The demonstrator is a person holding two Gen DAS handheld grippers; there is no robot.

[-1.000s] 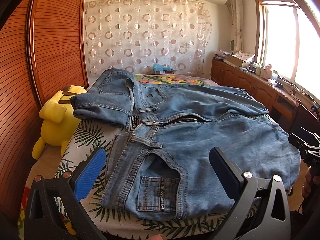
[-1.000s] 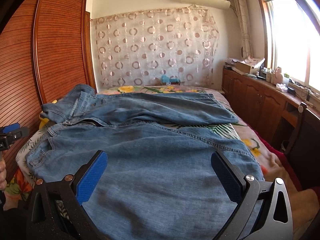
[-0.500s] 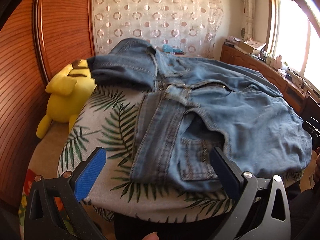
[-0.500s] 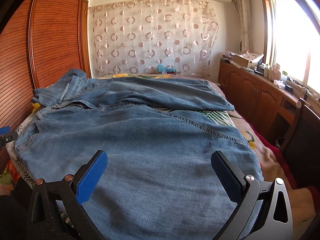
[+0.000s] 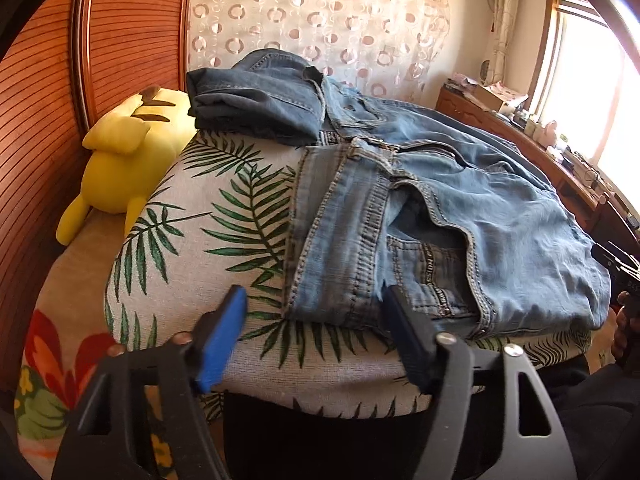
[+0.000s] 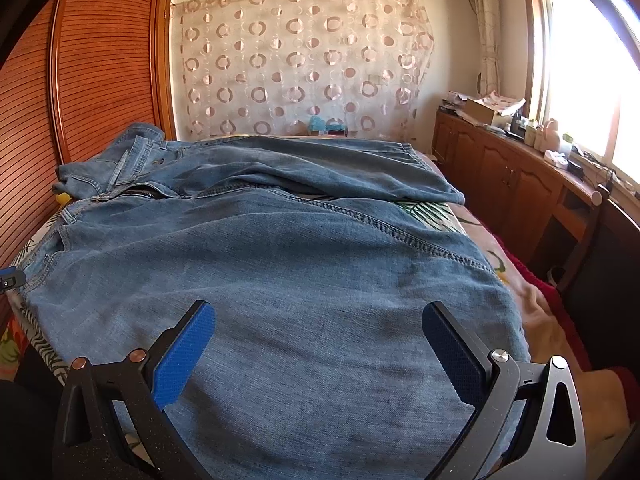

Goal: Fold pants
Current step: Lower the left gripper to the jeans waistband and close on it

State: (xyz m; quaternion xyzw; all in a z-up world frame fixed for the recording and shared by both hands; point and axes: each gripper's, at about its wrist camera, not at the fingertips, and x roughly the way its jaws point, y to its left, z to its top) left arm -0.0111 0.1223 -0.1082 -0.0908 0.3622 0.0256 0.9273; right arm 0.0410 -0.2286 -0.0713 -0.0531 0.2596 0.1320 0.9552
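Left wrist view: my left gripper [image 5: 316,320] sits low centre of frame, jaws partly open and closing. The waistband corner of the jeans [image 5: 420,200] lies between the blue pads [image 5: 222,344], but I see a gap on the left side and cannot confirm the right pad is pressing cloth; no grip yet.

The jeans are spread across the bed [image 5: 192,240], light blue denim, filling centre to right of frame. Waistband and a back pocket face the camera; a darker folded-over part lies in the upper centre, next to a yellow plush toy [image 5: 124,160] at left, which rests against the slatted wooden wardrobe [image 5: 40,100]. The bedcover under the jeans carries a green palm-leaf print.

Right wrist view: my right gripper [image 6: 320,344] at bottom of frame, jaws wide apart, nothing between the pads. It hovers over the broad denim leg panel [image 6: 300,260] that fills the lower half; whether the pads touch the cloth I cannot tell. A second leg lies across the upper centre. A circle-patterned curtain [image 6: 300,64] hangs behind, with wooden cabinets [image 6: 500,172] along the right under the window.
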